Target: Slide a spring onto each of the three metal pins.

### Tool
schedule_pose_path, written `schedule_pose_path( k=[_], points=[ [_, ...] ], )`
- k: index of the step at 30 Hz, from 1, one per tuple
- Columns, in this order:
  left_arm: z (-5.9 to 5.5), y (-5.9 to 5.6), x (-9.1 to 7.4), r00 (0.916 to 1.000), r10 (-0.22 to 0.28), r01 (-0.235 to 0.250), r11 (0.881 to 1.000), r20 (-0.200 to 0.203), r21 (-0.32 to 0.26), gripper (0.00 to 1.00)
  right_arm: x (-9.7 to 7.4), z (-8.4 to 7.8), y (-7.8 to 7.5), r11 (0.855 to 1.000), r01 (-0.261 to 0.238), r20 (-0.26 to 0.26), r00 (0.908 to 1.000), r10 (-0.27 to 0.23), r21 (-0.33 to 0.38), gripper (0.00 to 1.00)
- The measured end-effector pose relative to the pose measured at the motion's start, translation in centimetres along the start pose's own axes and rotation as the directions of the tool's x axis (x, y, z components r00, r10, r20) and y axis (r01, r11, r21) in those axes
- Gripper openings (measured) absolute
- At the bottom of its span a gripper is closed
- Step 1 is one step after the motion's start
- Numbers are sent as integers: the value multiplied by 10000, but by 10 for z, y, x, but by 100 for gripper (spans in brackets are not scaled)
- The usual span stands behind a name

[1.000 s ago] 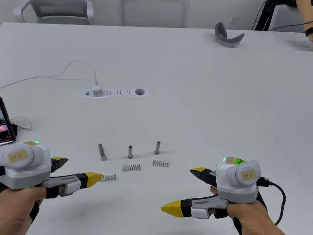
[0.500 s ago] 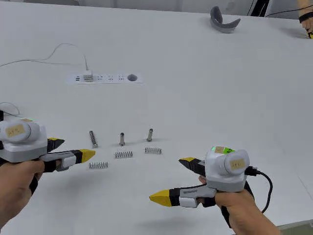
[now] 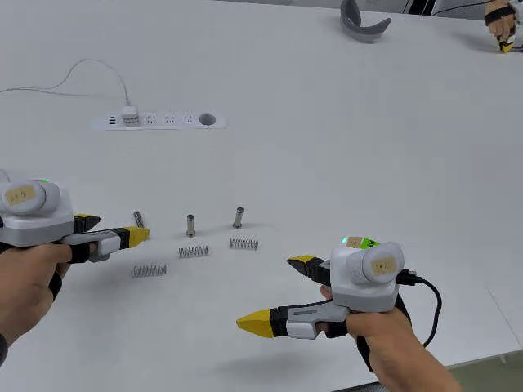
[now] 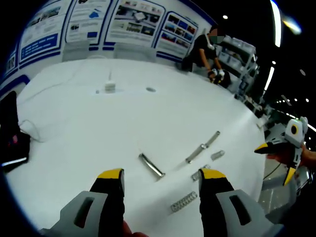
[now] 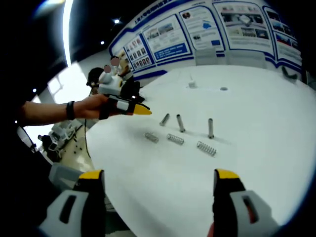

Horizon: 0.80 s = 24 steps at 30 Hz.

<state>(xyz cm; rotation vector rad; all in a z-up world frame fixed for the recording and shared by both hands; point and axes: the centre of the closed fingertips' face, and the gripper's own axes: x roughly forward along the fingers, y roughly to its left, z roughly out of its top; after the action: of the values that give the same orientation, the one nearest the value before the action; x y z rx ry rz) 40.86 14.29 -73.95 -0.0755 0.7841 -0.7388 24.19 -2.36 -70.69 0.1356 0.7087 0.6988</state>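
Three short metal pins stand in a row on the white table: left pin, middle pin, right pin. A loose spring lies in front of each: left spring, middle spring, right spring. My left gripper is open and holds nothing, its yellow tip just beside the left pin. My right gripper is open and holds nothing, off to the right of the springs. The right gripper view shows the pins and springs ahead of the right gripper.
A white power strip with a plug and cable lies further back on the left. A grey curved object sits at the far edge. Another person's hand is at the far right. The table edge runs close to my right hand.
The head camera has tilted, so the whole picture shifted. My left gripper has moved from beside the left spring up to beside the left pin. The right gripper has kept its place.
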Motion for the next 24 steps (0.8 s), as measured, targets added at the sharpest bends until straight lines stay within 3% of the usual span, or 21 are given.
schedule_pose_path(
  k=[12, 24],
  points=[
    [-2, 14, 25, 9998, 214, -214, 9973, 0, -708, 49, 3, -5, 1, 9999, -48, -130, 9999, 50, 138, 92],
    [0, 20, 48, 9988, 489, -488, 9946, -17, -913, 37, 3, -9, -2, 9997, -6, -265, 9996, 13, 256, 91]
  ],
)
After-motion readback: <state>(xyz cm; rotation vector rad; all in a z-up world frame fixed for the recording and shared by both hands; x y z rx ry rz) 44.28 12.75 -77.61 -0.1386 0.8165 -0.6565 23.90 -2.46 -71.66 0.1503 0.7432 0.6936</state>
